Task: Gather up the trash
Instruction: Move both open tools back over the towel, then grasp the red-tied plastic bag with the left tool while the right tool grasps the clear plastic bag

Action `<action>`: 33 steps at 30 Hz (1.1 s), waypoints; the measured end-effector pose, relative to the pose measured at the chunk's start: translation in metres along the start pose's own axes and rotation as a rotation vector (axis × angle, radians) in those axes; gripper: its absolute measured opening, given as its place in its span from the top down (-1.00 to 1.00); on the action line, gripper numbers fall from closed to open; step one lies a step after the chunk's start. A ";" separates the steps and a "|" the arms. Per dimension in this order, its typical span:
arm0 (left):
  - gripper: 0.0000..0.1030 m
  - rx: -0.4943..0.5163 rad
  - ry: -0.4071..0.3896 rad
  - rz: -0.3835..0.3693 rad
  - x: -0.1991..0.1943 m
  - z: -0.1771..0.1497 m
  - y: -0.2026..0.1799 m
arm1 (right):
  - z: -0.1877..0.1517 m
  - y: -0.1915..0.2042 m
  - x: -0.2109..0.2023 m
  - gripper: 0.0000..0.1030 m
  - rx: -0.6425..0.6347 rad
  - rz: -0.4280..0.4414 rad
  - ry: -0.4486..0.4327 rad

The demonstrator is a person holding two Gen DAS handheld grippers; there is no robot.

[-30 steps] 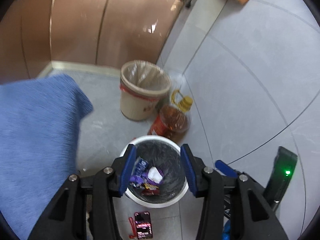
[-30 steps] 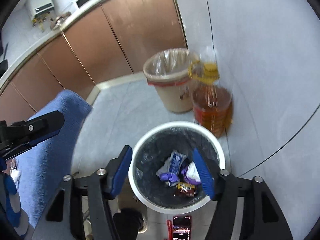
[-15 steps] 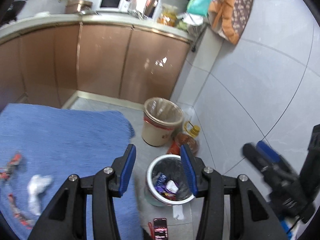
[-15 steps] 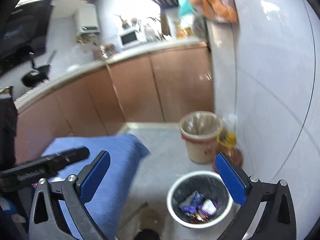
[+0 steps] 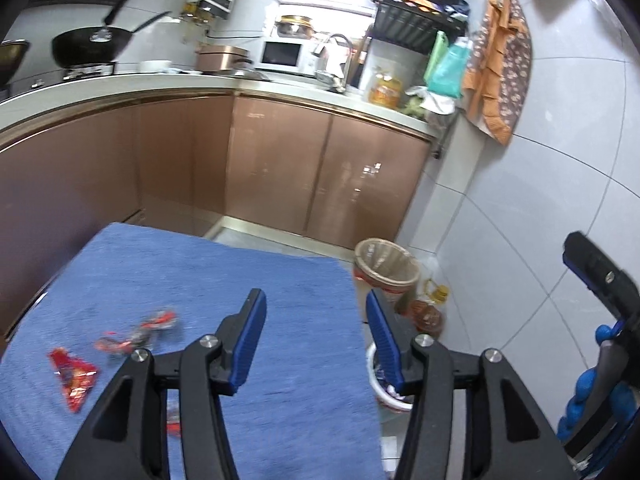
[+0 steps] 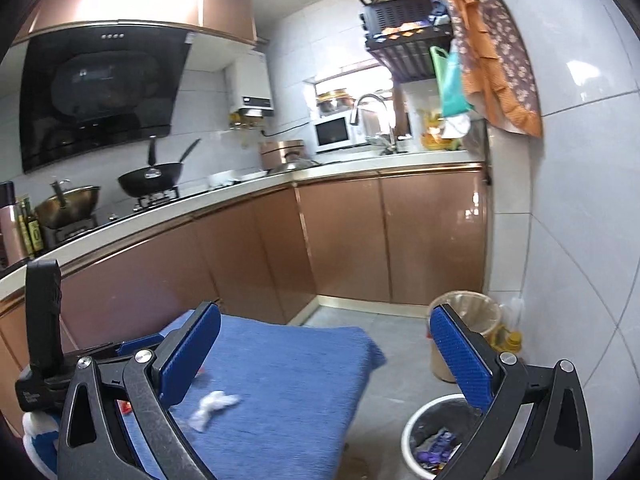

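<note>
Trash on the blue cloth (image 5: 208, 304): a red wrapper (image 5: 74, 376) near its left edge, a second crumpled red wrapper (image 5: 138, 330) just beyond, and a white paper wad (image 6: 214, 404) seen from your right wrist. More red scraps sit under your left tool, too hidden to identify.

The white bin (image 6: 436, 436) stands on the floor just beside the cloth's right edge, close enough for short carries. It already holds purple wrappers (image 6: 438, 442).

Your left gripper (image 5: 316, 344) hovers over the cloth's right half, jaws spread, nothing between them. Your right gripper (image 6: 326, 356) is wide apart too, empty, straddling cloth and bin in its view.

Beyond: a tan lined bin (image 5: 386, 266) and an oil bottle (image 5: 430, 312) by the wall, not in your path.

Judgement: you're between pickups; the wad lies nearest your right tool.
</note>
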State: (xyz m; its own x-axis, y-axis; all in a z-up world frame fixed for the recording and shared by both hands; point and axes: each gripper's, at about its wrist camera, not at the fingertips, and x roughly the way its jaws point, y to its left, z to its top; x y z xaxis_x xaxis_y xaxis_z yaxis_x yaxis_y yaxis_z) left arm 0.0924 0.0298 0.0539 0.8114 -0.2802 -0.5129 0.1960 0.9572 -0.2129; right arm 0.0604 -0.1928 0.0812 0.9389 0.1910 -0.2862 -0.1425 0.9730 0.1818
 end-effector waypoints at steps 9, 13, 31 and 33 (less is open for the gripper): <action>0.03 -0.059 0.015 0.110 -0.013 -0.016 0.082 | -0.017 0.044 0.034 -1.00 0.002 0.089 0.088; 0.03 -0.085 0.035 0.143 -0.012 -0.027 0.111 | -0.031 0.057 0.056 -0.97 -0.001 0.121 0.145; 0.20 -0.403 0.408 0.121 0.075 -0.114 0.215 | -0.141 0.123 0.205 -0.17 0.053 0.290 0.638; 0.32 -0.406 0.421 0.110 0.081 -0.115 0.215 | -0.148 0.126 0.216 -0.13 0.071 0.293 0.671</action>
State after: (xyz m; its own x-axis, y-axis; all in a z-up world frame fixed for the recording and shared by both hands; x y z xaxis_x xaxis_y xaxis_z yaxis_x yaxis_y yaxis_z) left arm 0.1374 0.2043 -0.1291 0.5104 -0.2651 -0.8181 -0.1701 0.9014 -0.3982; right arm 0.1994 -0.0097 -0.0971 0.4684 0.5029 -0.7264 -0.3166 0.8631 0.3934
